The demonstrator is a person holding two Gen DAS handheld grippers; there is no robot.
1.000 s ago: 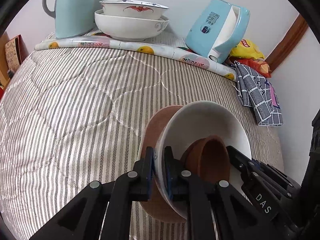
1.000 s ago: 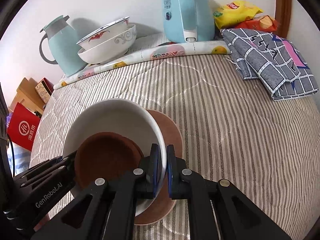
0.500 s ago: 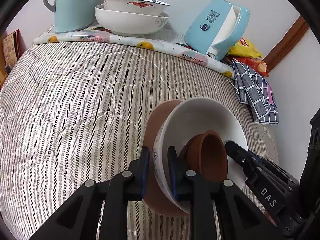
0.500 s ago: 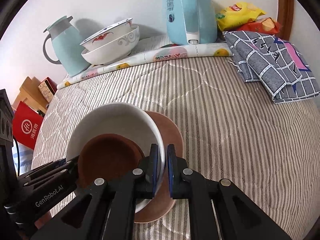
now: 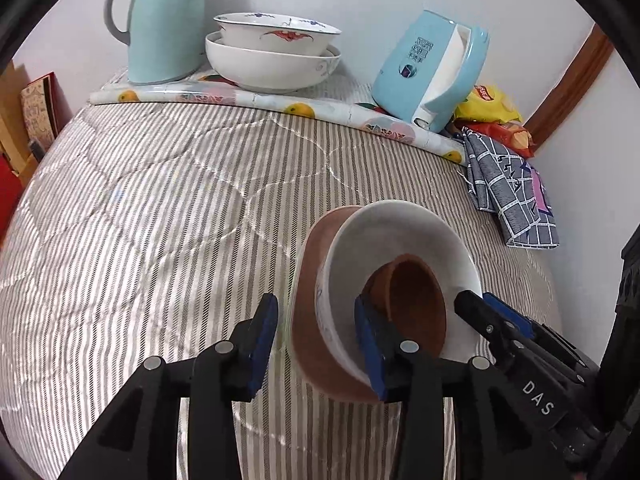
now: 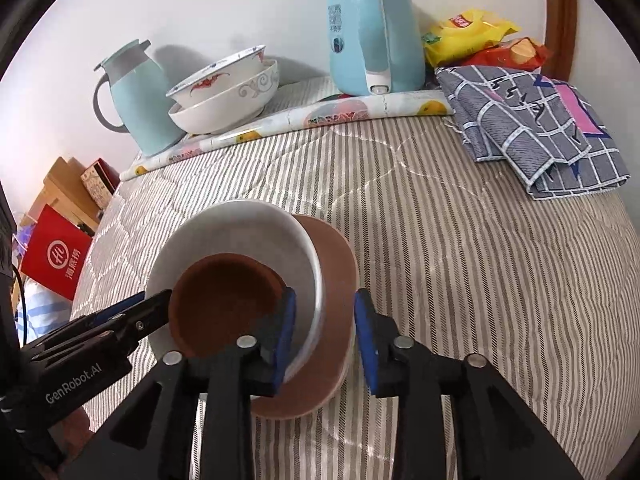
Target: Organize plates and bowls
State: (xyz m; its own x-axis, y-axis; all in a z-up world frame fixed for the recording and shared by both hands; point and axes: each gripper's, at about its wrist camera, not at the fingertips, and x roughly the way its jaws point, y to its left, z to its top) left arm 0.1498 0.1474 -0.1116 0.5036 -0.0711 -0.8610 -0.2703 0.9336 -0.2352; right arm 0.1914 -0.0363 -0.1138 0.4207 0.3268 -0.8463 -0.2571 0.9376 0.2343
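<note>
A small brown bowl (image 5: 416,300) sits inside a white bowl (image 5: 400,236), which rests on a brown plate (image 5: 316,344) on the striped quilt. They also show in the right wrist view: brown bowl (image 6: 224,300), white bowl (image 6: 240,224), brown plate (image 6: 340,264). My left gripper (image 5: 316,340) is open, its jaws straddling the left rims of the white bowl and plate. My right gripper (image 6: 324,340) is open, straddling their right rims. Two stacked patterned bowls (image 5: 272,56) stand at the back.
At the back stand a pale blue jug (image 5: 164,20), a blue kettle (image 5: 432,68), snack bags (image 5: 492,112) and a fruit-print mat (image 5: 280,104). A checked cloth (image 6: 532,124) lies at the right. Boxes (image 6: 56,268) stand beyond the left edge.
Both grippers were shut on the white bowl's rim; both have now opened and let it go. The stack rests on the quilt.
</note>
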